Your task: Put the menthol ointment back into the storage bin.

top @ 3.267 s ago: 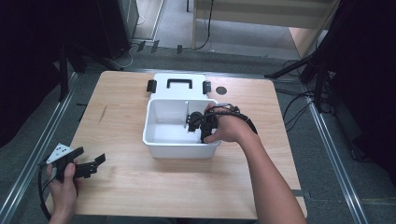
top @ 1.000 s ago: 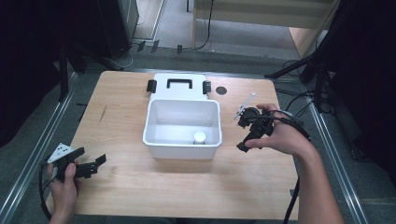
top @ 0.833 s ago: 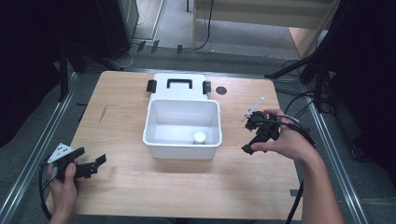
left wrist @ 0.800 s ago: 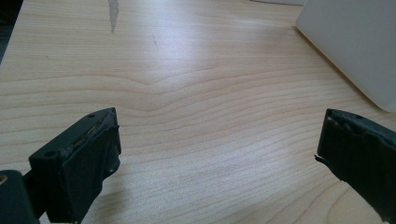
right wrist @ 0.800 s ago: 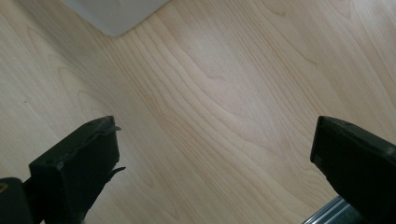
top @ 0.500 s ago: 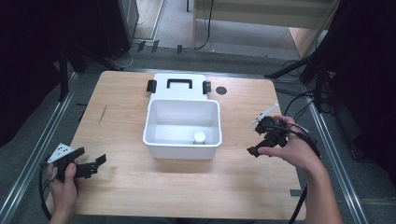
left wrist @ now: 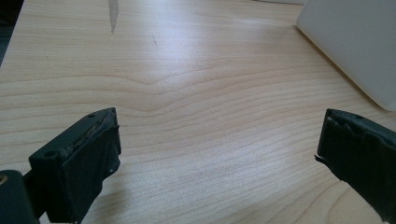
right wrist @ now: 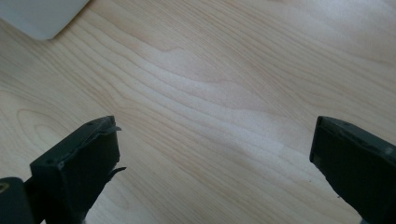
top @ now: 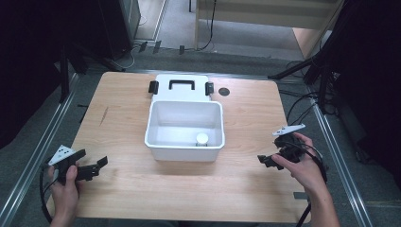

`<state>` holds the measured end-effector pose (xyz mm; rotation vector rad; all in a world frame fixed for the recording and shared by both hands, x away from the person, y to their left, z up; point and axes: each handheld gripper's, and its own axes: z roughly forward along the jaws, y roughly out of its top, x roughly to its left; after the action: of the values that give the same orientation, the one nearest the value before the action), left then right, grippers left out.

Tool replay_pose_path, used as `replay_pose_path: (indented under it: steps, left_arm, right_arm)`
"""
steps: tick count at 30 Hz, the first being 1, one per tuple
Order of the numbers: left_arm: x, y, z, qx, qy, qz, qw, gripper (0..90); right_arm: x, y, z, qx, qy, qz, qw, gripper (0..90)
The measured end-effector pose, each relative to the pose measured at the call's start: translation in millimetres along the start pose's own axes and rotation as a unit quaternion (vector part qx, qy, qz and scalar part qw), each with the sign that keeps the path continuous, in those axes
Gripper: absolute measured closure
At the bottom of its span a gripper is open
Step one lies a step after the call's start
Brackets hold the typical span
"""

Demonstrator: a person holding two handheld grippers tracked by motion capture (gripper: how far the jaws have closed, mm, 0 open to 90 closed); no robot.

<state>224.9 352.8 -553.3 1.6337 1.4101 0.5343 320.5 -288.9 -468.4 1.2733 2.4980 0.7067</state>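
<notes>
Small white object (top: 202,139), a cap perhaps, sits in the white bin (top: 184,152); both the right gripper (top: 270,156) and left gripper (top: 90,166) are spread and empty, so the drop looks done.

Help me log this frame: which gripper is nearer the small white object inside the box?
Right. The right gripper sits beside the white box's right wall, close to the small white object; the left gripper rests farther off, beyond the box's front-left corner.

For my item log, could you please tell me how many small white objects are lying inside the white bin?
1. A small white round object sits on the floor of the white bin, near its front wall and right of centre. The front wall could hide something lying tight against it.
</notes>
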Motion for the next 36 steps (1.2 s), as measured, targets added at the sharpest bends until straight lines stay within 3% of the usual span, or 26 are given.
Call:
replay_pose_path:
  steps: [1, 4, 5, 6, 7, 9, 10, 13, 14, 15, 17, 18, 19, 20, 22, 25, 26, 27, 29, 31, 34, 36]
  left_arm:
    - [0.0, 0.0, 0.0, 0.000, 0.000, 0.000, 1.0000, 0.0]
    - [0.0, 0.0, -0.1, 0.000, 0.001, 0.000, 1.0000, 0.0]
    - [0.1, 0.0, -0.1, 0.000, 0.000, -0.001, 1.0000, 0.0]
    - [0.1, 0.0, -0.1, 0.000, 0.000, -0.001, 1.0000, 0.0]
    - [0.1, 0.0, -0.1, 0.000, 0.000, -0.002, 1.0000, 0.0]
    - [0.1, 0.0, -0.1, 0.000, 0.000, -0.002, 1.0000, 0.0]
    - [0.1, 0.0, -0.1, 0.000, 0.000, -0.002, 1.0000, 0.0]
    - [0.0, 0.0, -0.1, -0.001, 0.001, -0.001, 1.0000, 0.0]
    - [0.0, 0.0, -0.1, -0.001, 0.001, -0.001, 1.0000, 0.0]
    - [0.0, -0.1, -0.2, -0.001, 0.002, -0.002, 1.0000, 0.0]
    - [0.1, -0.2, -0.3, -0.002, 0.002, -0.003, 1.0000, 0.0]
    - [0.1, -0.1, -0.3, -0.002, 0.002, -0.002, 1.0000, 0.0]
    - [0.1, -0.1, -0.3, -0.002, 0.002, -0.002, 1.0000, 0.0]
    - [0.0, -0.1, -0.2, -0.001, 0.002, -0.003, 1.0000, 0.0]
    - [0.0, -0.1, -0.2, -0.001, 0.002, -0.003, 1.0000, 0.0]
    - [-0.1, 0.0, -0.2, -0.001, 0.002, -0.002, 1.0000, 0.0]
    - [-0.1, 0.0, -0.2, -0.001, 0.002, -0.002, 1.0000, 0.0]
    - [-0.1, 0.0, -0.2, -0.001, 0.001, 0.000, 1.0000, 0.0]
    - [-0.1, 0.0, -0.2, -0.001, 0.001, 0.000, 1.0000, 0.0]
    - [0.0, 0.0, -0.2, -0.001, 0.001, -0.001, 1.0000, 0.0]
    - [0.0, 0.0, -0.1, -0.001, 0.001, -0.001, 1.0000, 0.0]
    - [-0.1, 0.0, 0.0, -0.001, 0.001, 0.000, 1.0000, 0.0]
  right_arm:
    - [-3.3, -9.2, 3.3, -0.015, -0.004, 0.019, 0.9997, 1.7]
    - [-6.1, -16.9, 5.7, -0.027, -0.017, 0.030, 0.9990, 1.7]
    - [-9.5, -27.3, 8.4, -0.047, -0.034, 0.057, 0.9967, 1.7]
    - [-9.5, -27.3, 8.4, -0.047, -0.034, 0.057, 0.9967, 1.7]
    - [-11.0, -32.6, 9.3, -0.059, -0.034, 0.067, 0.9954, 1.7]
    - [-14.2, -49.5, 10.9, -0.098, -0.039, 0.096, 0.9897, 1.7]
    - [-14.2, -49.5, 10.9, -0.098, -0.039, 0.096, 0.9897, 1.7]
    - [-17.2, -69.5, 15.2, -0.133, -0.045, 0.115, 0.9834, 1.8]
    - [-17.2, -69.5, 15.2, -0.133, -0.045, 0.115, 0.9834, 1.8]
    - [-18.2, -79.2, 16.9, -0.152, -0.055, 0.130, 0.9782, 1.9]
    - [-18.9, -85.9, 17.4, -0.167, -0.059, 0.142, 0.9739, 3.9]
    - [-19.1, -91.1, 17.5, -0.180, -0.066, 0.152, 0.9696, 6.2]
    - [-19.1, -91.1, 17.5, -0.180, -0.066, 0.152, 0.9696, 6.2]
    - [-17.6, -98.3, 17.8, -0.196, -0.081, 0.165, 0.9633, 8.7]
    - [-16.8, -100.6, 18.2, -0.199, -0.084, 0.167, 0.9620, 8.7]
    - [-13.6, -109.5, 17.6, -0.221, -0.089, 0.179, 0.9546, 8.7]
    - [-13.6, -109.5, 17.6, -0.221, -0.089, 0.179, 0.9546, 8.7]
    - [-11.8, -112.4, 16.2, -0.241, -0.096, 0.186, 0.9478, 8.7]
    - [-9.6, -113.8, 15.8, -0.251, -0.112, 0.187, 0.9431, 8.7]
    - [-9.3, -114.0, 16.0, -0.256, -0.119, 0.184, 0.9414, 8.6]
    - [-10.6, -115.5, 17.4, -0.265, -0.135, 0.193, 0.9351, 8.7]
    - [-11.4, -115.5, 17.6, -0.266, -0.136, 0.196, 0.9343, 8.6]
